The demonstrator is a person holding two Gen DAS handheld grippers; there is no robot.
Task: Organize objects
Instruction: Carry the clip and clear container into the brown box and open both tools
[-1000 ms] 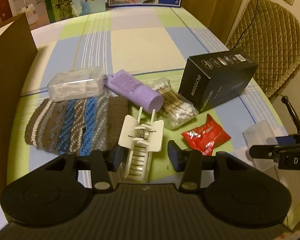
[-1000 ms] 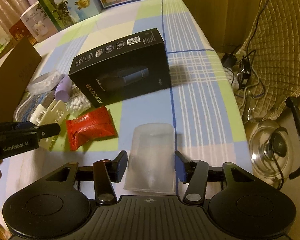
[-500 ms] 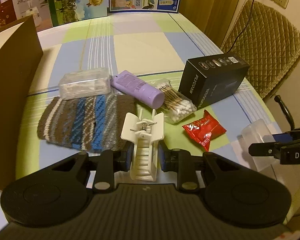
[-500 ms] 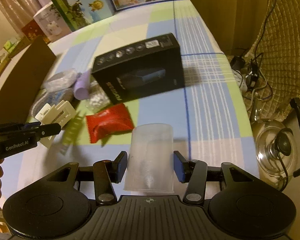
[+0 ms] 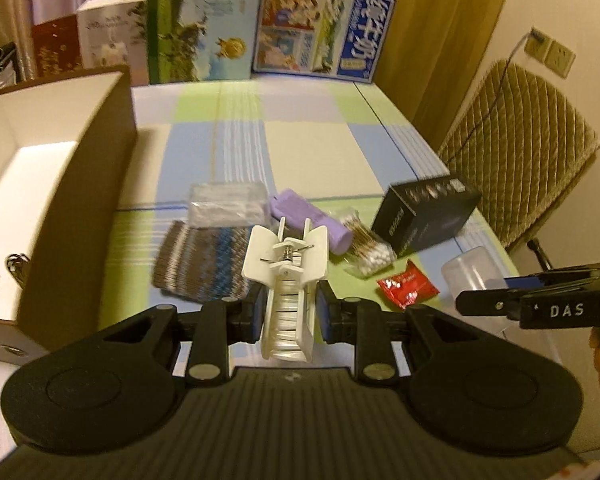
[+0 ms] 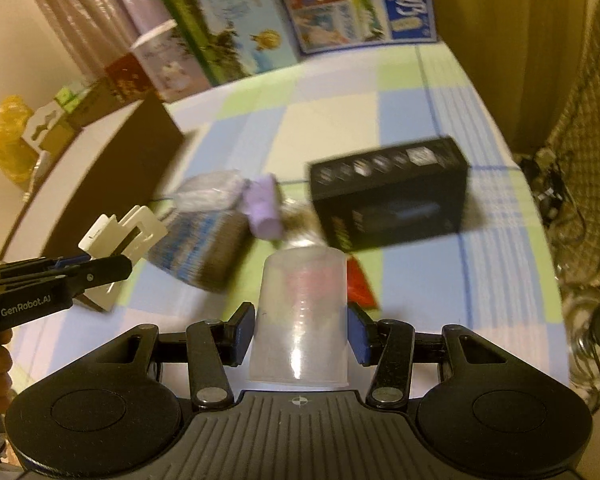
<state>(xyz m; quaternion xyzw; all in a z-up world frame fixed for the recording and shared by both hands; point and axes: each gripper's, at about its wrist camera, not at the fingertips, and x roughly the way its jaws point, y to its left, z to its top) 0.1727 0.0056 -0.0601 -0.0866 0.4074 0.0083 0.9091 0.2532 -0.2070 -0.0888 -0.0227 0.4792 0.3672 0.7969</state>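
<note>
Left wrist view: the left gripper [image 5: 287,316] is clamped on a white hair claw clip [image 5: 286,280], its blue pads pressing the toothed end from either side. The clip's long axis runs away from the camera along the fingers, hinge, spring and flared wings at the far end; its near tip is hidden by the gripper body. The clip's raised end overlaps the striped knitted cloth [image 5: 204,268] and the purple tube [image 5: 308,220] lying on the checked tablecloth [image 5: 292,148]. Motion blur softens the clear plastic case [image 5: 228,204], the pack of cotton swabs [image 5: 366,248], the black carton [image 5: 428,216] and the red sachet [image 5: 406,290]. An open cardboard box [image 5: 80,184] stands far left, cut off by the frame; what lies inside is too dim to name. The right gripper [image 5: 540,304] enters from the right edge with a translucent cup [image 5: 472,276] partly hidden behind it.

Right wrist view: the right gripper [image 6: 300,340] has closed partway on the translucent cup [image 6: 300,316], both pads against its sides. The cup's axis points away from the camera, rim nearest, closed base farthest. It hides most of the red sachet [image 6: 360,286]. At left the left gripper [image 6: 96,270] holds the white hair claw clip [image 6: 120,236], tilted up and to the right. Everything on the table is heavily blurred.
</note>
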